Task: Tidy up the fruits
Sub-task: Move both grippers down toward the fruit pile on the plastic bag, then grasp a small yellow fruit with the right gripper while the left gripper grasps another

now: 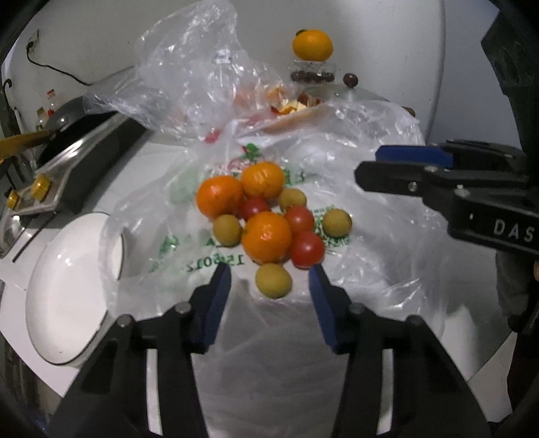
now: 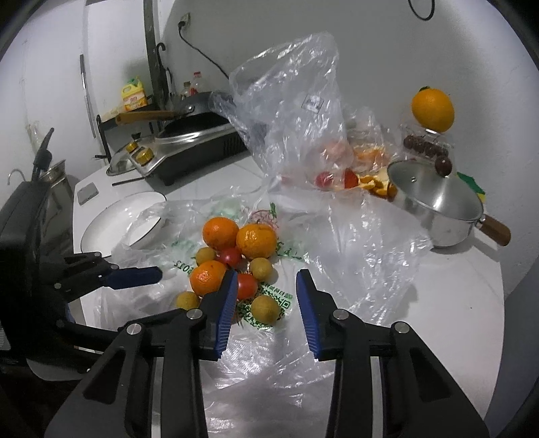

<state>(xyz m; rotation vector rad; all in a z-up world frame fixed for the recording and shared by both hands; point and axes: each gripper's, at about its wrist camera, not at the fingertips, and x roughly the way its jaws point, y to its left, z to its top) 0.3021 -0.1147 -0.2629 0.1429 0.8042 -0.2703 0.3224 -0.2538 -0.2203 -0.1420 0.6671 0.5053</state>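
Both pairs of fingers (image 1: 219,296) (image 2: 229,300) part-open — gripping nothing — above the fruit pile (image 1: 266,215).

A white worktop (image 2: 454,303) is seen under everything. At its far left a dark hob (image 2: 198,141) is set, with a black pan (image 2: 195,111) with a wooden handle on it. A yellow carton (image 2: 134,93) and small bottles (image 2: 192,84) are ranged behind, on a rack. A black cable (image 2: 202,54) is run up the wall to a socket (image 2: 184,21). At the right a steel saucepan (image 2: 441,215) with a glass lid and wooden handle is placed, a green and yellow sponge (image 2: 473,183) just behind it.
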